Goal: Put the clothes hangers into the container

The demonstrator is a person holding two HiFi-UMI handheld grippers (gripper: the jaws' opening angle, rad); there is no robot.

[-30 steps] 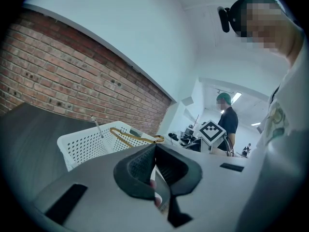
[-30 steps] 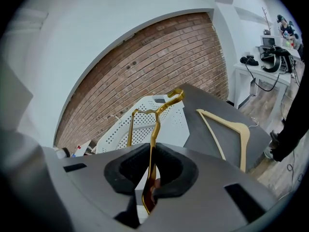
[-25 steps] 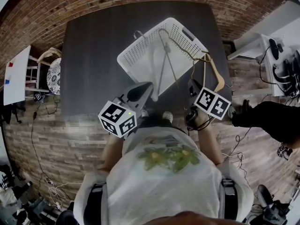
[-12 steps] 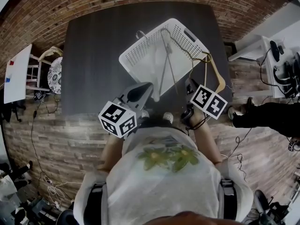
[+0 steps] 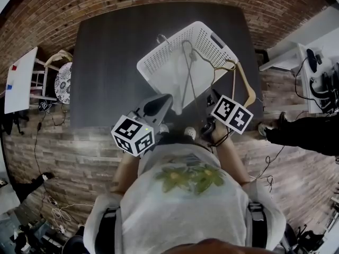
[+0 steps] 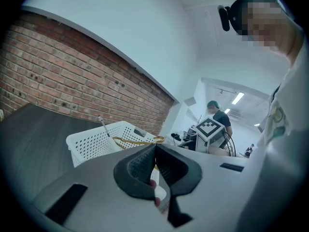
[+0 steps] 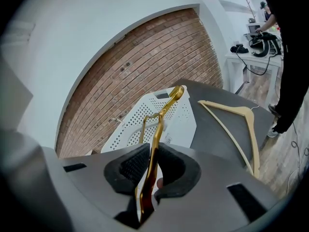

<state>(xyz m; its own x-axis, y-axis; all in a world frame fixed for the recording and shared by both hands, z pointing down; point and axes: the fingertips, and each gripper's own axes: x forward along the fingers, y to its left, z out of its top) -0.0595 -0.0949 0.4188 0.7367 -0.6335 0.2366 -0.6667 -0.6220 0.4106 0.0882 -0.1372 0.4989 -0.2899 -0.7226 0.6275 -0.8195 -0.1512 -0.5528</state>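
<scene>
From the head view I count one white perforated basket [image 5: 152, 62], four hangers and my two grippers. The basket sits on the dark counter [image 5: 106, 62] at 12 o'clock from me, turned corner-on.

Two of the hangers lie inside the basket. One is a thin wire hanger [image 5: 184, 78] running from the middle towards the corner at 6 o'clock. The other is a pale hanger [image 5: 160, 37]; only its hook shows clearly, poking over the rim at 11 o'clock. The third, a wooden hanger [image 5: 245, 80], lies flat on the counter just beside the basket, at its 4 o'clock, outside it. The fourth is a gold hanger [image 7: 155, 134], and that one is in my right gripper [image 5: 213, 96].

In the right gripper view the jaws are clenched on the gold hanger's thin bar, with both pads pressing its sides. From there the hanger rises towards 12 o'clock, and its curved top stands over the basket's near rim. The gripper itself is at the basket's 5 o'clock.

The left gripper [image 5: 158, 103] hangs at the basket's 6 o'clock, over the counter's near edge. Its own view shows the jaws closed pad to pad with nothing between them, and it touches none of the hangers.
</scene>
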